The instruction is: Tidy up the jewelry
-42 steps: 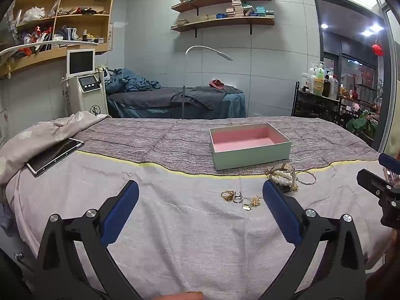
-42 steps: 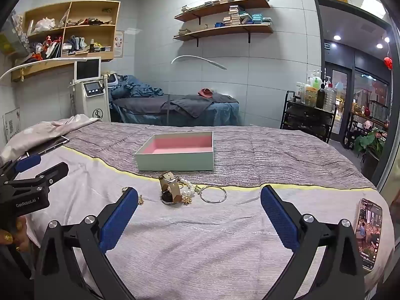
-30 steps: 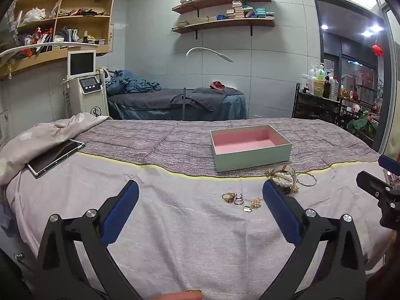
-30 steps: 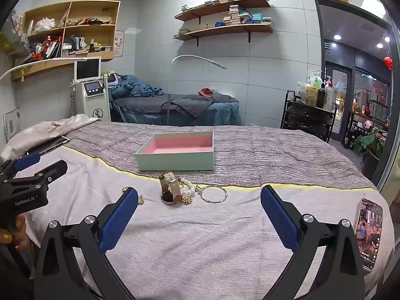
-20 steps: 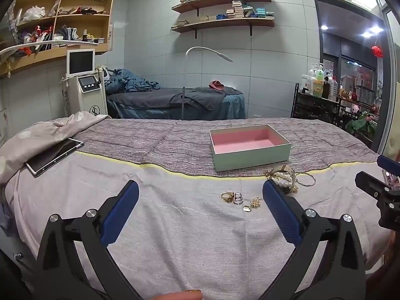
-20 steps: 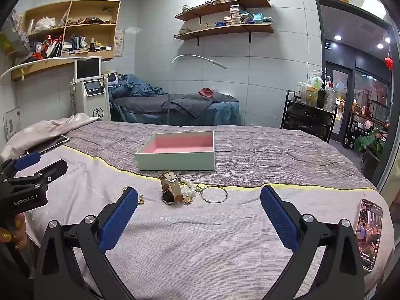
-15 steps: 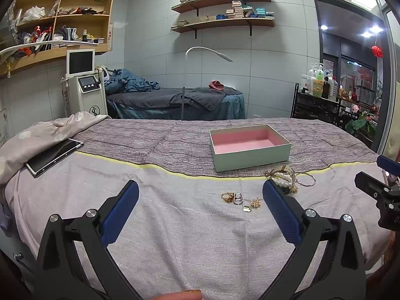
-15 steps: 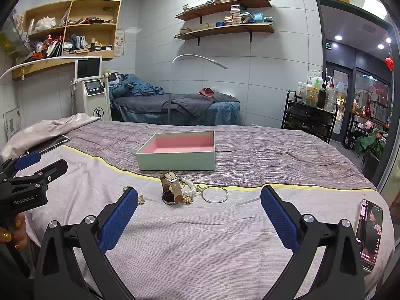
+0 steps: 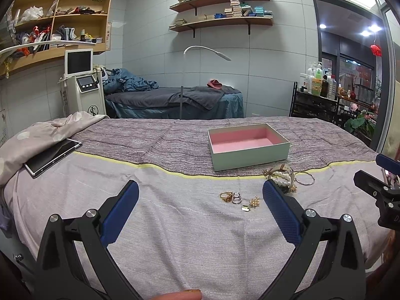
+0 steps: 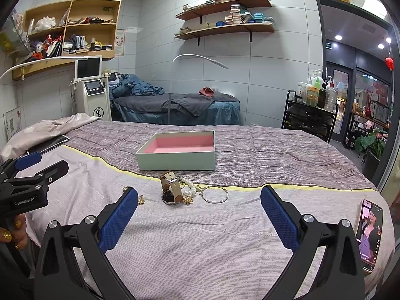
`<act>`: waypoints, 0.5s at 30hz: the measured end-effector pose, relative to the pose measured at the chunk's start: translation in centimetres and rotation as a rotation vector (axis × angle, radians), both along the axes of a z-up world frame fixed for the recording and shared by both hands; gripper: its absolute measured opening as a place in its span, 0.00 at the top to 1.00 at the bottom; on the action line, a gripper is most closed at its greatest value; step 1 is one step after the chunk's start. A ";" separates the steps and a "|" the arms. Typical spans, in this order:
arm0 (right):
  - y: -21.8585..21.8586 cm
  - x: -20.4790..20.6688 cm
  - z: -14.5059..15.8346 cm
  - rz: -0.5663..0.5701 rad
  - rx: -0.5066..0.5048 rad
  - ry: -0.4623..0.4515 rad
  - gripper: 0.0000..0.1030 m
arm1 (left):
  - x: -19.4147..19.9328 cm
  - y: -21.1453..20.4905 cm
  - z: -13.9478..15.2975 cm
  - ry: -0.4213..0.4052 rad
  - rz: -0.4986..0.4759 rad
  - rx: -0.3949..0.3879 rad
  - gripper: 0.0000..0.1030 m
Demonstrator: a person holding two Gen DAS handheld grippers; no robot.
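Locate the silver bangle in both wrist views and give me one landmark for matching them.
Left wrist view: the silver bangle lies right of centre on the bedspread, right of the pearl bracelet, beyond the left gripper's right finger.
Right wrist view: the silver bangle lies just right of centre, right of the watch.
Shared landmark: the pink-lined box, behind the jewelry in both.

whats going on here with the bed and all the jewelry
A person holds a two-finger gripper in each hand over a bed, about to sort jewelry. The left gripper and right gripper are both open and empty. A watch, pearl bracelet, bangle and rings lie loose on the bedspread in front of the empty pink-lined box.
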State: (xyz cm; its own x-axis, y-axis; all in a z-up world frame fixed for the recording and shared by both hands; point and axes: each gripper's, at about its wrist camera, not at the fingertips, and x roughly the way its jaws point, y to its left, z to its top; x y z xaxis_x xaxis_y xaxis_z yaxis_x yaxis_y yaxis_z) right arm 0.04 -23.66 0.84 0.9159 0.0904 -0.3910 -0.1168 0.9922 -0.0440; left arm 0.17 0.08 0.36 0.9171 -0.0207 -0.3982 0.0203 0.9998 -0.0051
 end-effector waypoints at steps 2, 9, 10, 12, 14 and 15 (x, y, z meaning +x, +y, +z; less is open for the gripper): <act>-0.1 0.0 0.0 -0.001 0.002 0.000 0.06 | 0.0 0.0 0.0 0.001 -0.001 0.000 0.05; 0.0 0.0 -0.1 -0.001 0.001 0.001 0.06 | 0.0 0.0 0.0 0.000 0.000 0.000 0.05; 0.0 0.0 -0.1 -0.001 0.001 0.001 0.06 | 0.0 0.0 0.0 0.000 0.000 0.000 0.05; 0.0 0.1 -0.1 -0.001 0.001 0.001 0.06 | 0.0 0.0 -0.1 0.001 -0.001 0.001 0.05; 0.0 0.0 -0.1 -0.001 0.001 0.001 0.06 | 0.1 0.1 -0.1 0.004 -0.002 0.001 0.05; 0.0 0.1 -0.1 -0.002 0.001 0.001 0.06 | 0.1 0.1 -0.2 0.004 -0.004 0.001 0.05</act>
State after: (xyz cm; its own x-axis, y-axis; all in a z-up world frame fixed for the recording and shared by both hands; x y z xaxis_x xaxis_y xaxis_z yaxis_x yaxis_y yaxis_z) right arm 0.10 -23.68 0.74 0.9156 0.0896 -0.3920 -0.1153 0.9924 -0.0424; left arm 0.26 0.20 0.21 0.9152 -0.0235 -0.4023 0.0239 0.9997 -0.0041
